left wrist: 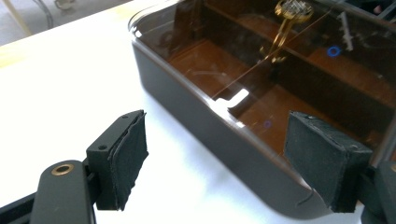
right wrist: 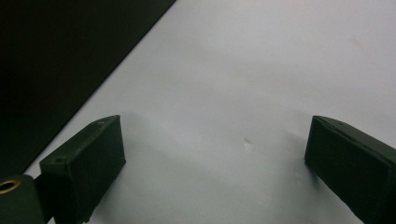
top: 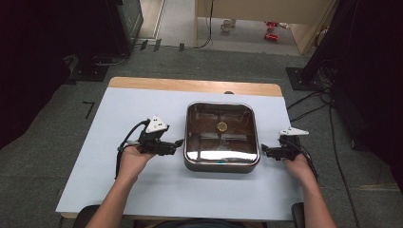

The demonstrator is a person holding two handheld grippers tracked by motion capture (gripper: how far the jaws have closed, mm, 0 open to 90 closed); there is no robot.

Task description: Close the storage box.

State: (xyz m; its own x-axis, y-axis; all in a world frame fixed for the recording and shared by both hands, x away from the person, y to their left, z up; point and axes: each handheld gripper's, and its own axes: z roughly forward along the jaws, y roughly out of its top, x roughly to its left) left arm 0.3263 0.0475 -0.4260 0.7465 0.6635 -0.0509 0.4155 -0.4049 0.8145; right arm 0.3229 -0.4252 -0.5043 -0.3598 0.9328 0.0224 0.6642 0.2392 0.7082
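Dark square box (top: 222, 137) w/ a clear glossy lid sits mid-bench, on the pale sheet covering the bench (top: 119, 190); a small gold knob (top: 222, 126) sits at the lid's centre, and inner dividers show thru the lid in the left gripper view. Left gripper (top: 177, 143) is held level at the box's left wall, tips pointing in at it, jaws spread w/ nothing between the pads; in its own view the near rounded corner of the box (left wrist: 233, 140) lies betw. the two pads (left wrist: 128, 158), one pad out over the sheet, the other over the lid edge, neither pressing. Prob. lined up that way so the jaws can straddle wall + lid rim. Right gripper (top: 264, 151) waits just beside the box's right wall, apart from it, also released: its view shows both pads (right wrist: 88, 163) wide over bare sheet, empty, w/ the dark floor beyond the bench edge. The two hands flank the box symmetrically, which reads as prep for a two-sided hold, either to lift the box or steady it while the lid comes off. Can't tell which. Glossy lid looks slippery, so a rim grip seems safer than pinching the top.
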